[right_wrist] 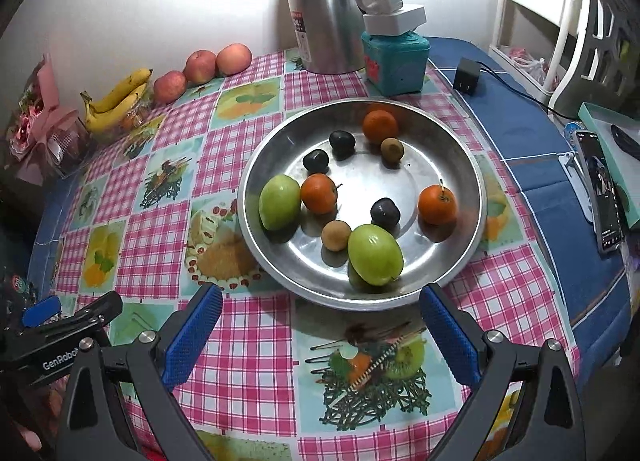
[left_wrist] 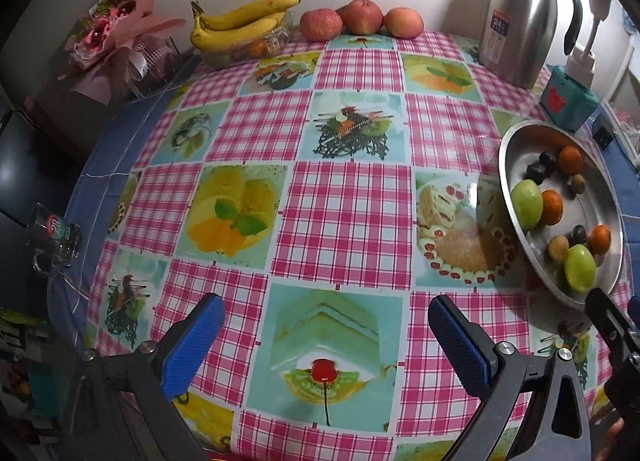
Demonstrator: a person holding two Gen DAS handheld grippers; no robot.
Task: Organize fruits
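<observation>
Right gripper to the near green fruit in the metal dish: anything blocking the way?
Only the dish's raised near rim lies between the open right gripper and the green fruit; nothing else visible does.

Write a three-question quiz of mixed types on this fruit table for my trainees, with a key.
1. How many orange fruits lie in the metal tray?
2. True or false: the right tool grips a green fruit.
3. The bananas sit: A) in the tray, B) by the apples at the wall, C) on the phone.

Key: 1) three. 2) false; it is open and empty. 3) B.
</observation>
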